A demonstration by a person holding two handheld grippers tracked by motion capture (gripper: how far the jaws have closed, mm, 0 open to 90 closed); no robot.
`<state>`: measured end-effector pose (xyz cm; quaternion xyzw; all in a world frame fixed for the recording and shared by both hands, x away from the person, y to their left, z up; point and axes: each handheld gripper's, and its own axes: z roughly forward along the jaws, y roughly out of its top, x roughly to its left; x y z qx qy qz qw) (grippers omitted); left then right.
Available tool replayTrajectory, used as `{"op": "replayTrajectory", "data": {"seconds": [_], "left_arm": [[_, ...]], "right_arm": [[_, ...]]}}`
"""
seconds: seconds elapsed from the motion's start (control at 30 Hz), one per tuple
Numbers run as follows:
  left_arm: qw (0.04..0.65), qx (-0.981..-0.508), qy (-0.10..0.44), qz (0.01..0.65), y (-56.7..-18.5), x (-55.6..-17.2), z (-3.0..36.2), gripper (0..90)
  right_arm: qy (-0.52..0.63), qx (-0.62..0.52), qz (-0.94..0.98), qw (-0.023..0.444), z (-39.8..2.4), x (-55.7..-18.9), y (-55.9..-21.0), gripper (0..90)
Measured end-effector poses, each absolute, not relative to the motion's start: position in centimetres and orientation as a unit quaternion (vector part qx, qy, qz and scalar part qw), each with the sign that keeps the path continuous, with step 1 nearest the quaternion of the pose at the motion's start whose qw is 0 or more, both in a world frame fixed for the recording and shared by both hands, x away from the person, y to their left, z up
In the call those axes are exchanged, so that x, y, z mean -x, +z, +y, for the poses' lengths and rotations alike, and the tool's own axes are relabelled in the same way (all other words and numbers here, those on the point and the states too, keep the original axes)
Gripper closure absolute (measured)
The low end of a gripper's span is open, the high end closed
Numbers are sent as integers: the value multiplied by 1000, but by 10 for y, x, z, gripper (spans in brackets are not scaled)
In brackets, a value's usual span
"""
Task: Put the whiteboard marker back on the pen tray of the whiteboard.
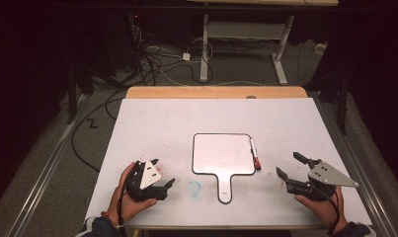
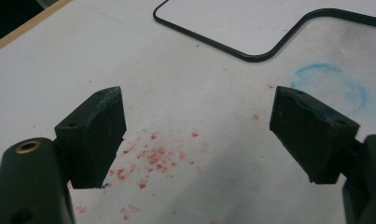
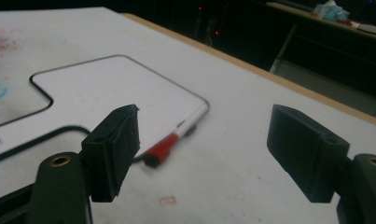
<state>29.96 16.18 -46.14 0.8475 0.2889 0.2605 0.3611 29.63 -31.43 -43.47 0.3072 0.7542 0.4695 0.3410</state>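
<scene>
- On the white tabletop [image 1: 152, 118], near the middle, lies a small paddle-shaped whiteboard [image 1: 221, 154] with a dark rim, flat, its handle pointing toward the person.
- Along the whiteboard's right edge, touching or just beside the rim, rests a marker [image 1: 254, 154] with a red cap; the capped end points toward the person. Lying parallel to the board, it is easy to reach from the right side.
- The right gripper [image 1: 290, 166] is held low over the tabletop, near the marker and a little to its right. Its jaws stand wide apart and hold nothing. In the right gripper view the marker [image 3: 169, 145] lies ahead, closer to the left jaw, so the gripper seems aimed at it, likely in readiness for a pick-up.
- The left gripper [image 1: 163, 173] sits just left of the whiteboard's handle, also wide open and empty, pointing across the tabletop toward the board. It looks parked there to steady the board if needed, though that is only a guess.
- Red specks [image 2: 153, 156] lie scattered under the left gripper, and a faint blue ring smudge [image 2: 330, 86] marks the tabletop beside the handle, probably marker residue.
- The board's writing face looks blank.
</scene>
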Motion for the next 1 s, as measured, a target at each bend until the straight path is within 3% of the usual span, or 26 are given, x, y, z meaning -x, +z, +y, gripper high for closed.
{"op": "replayTrajectory", "data": {"seconds": [1.0], "left_arm": [[365,-847,259,288,-460,-297,165,178]], "right_arm": [[438,-303,767,357,-313,-296,-442,282]]}}
